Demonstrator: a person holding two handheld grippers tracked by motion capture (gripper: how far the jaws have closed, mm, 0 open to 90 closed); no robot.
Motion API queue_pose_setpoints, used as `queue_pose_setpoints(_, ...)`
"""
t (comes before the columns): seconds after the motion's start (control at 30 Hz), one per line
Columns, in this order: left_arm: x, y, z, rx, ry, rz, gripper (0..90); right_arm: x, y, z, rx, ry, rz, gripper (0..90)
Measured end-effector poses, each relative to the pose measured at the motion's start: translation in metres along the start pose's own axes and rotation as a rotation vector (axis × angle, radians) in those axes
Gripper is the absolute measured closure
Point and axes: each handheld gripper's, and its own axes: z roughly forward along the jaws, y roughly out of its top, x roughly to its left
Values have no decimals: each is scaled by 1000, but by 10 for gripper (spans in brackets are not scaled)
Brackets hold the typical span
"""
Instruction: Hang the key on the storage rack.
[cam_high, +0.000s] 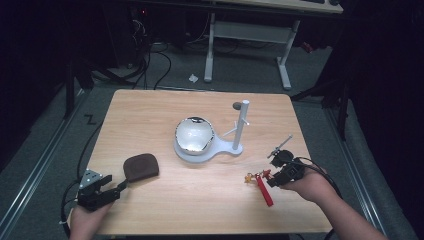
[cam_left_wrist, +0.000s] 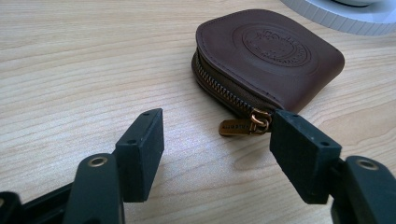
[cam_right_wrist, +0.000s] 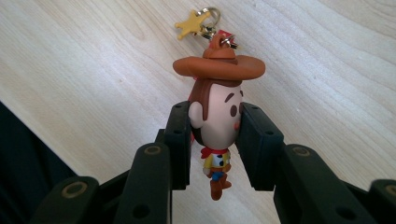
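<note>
Right gripper (cam_right_wrist: 215, 140): nearest the lens in the right gripper view; jaws clamped on the head of a cowboy figure (cam_right_wrist: 217, 119), one pad on each side of the face.
Cowboy figure: brown hat above the pads, small body w/ yellow shirt and brown boots hanging below them; held clear of the table top.
Star charm (cam_right_wrist: 191, 23): yellow, on a metal ring at the crown of the hat, beside a small red piece.
Red strap (cam_high: 265, 190): high view; hangs from the same key-ring cluster, just left of the right gripper (cam_high: 280, 175) at the table's front right.
Right hand (cam_high: 307, 185): wrapped round the gripper body; cable trails behind it.
Left gripper (cam_left_wrist: 217, 149): jaws spread wide, nothing btwn the pads; low over the wood at the front left corner.
Left hand (cam_high: 87, 217): grips the tool from below the table edge in the high view.
Brown pouch (cam_left_wrist: 268, 58): leather, zipped shut, round stamp on top; lies flat just ahead of the left gripper (cam_high: 112, 189).
Zip pull (cam_left_wrist: 240, 126): brass tab, lies on the wood next to the right-hand pad; contact cannot be told.
White stand (cam_high: 237, 132): centre of table (cam_high: 150, 110); round base, upright post w/ side peg.
Shiny bowl (cam_high: 194, 135): sits on the stand's base, left of the post.
</note>
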Motion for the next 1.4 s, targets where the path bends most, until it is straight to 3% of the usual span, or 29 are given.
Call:
queue_pose_setpoints(0.27, 0, 0, 0, -3, -2, -2, 355, 0, -3, -19, -12, 2, 13, 668)
queue_pose_setpoints(0.3, 0, 0, 0, -3, -2, -1, 355, 1, -4, -22, -10, 3, 34, 668)
queue_pose_setpoints(0.37, 0, 0, 0, -3, -2, 1, 355, -1, -5, -26, -19, 1, 17, 668)
queue_pose_setpoints(0.83, -1, 0, -1, -7, -6, 2, 355, -1, -13, -50, -33, -19, 38, 669)
queue_pose_setpoints(1.4, -1, 0, -1, -6, -5, 3, 356, 0, -12, -81, -43, -10, 52, 672)
